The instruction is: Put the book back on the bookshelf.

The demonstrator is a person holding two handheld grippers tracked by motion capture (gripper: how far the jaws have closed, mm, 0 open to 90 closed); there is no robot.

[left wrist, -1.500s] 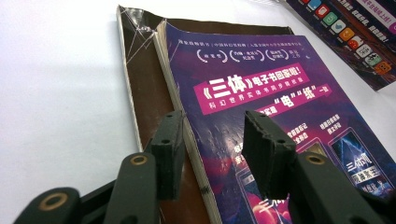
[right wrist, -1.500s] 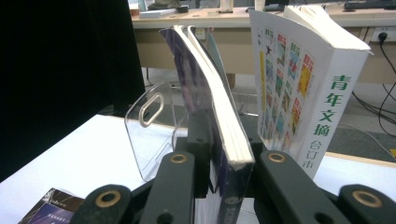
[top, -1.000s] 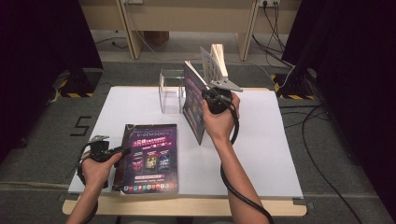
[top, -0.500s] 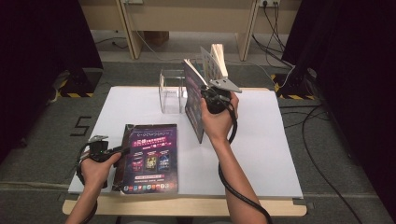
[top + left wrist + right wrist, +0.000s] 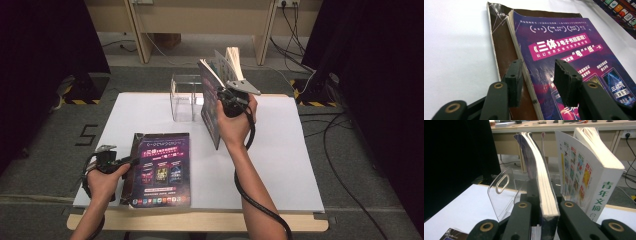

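Observation:
A purple-covered book point(image 5: 162, 167) lies flat on the white table near its front left. My left gripper point(image 5: 128, 161) rests at the book's left spine edge. In the left gripper view the jaws of the left gripper point(image 5: 540, 75) stand apart over that edge of the flat book point(image 5: 574, 50), and the cover shows in the gap between them. My right gripper point(image 5: 227, 100) holds a second purple-covered book point(image 5: 210, 112) upright above the middle of the table. In the right gripper view the right gripper point(image 5: 541, 207) is shut on this upright book point(image 5: 544, 187) at its lower edge.
A thick book with a white cover point(image 5: 232, 59) point(image 5: 589, 170) stands tilted just behind the held one. A clear acrylic stand point(image 5: 182, 97) point(image 5: 504, 192) sits at the table's back, left of the held book. The white tabletop point(image 5: 280, 165) ends at a wooden front edge.

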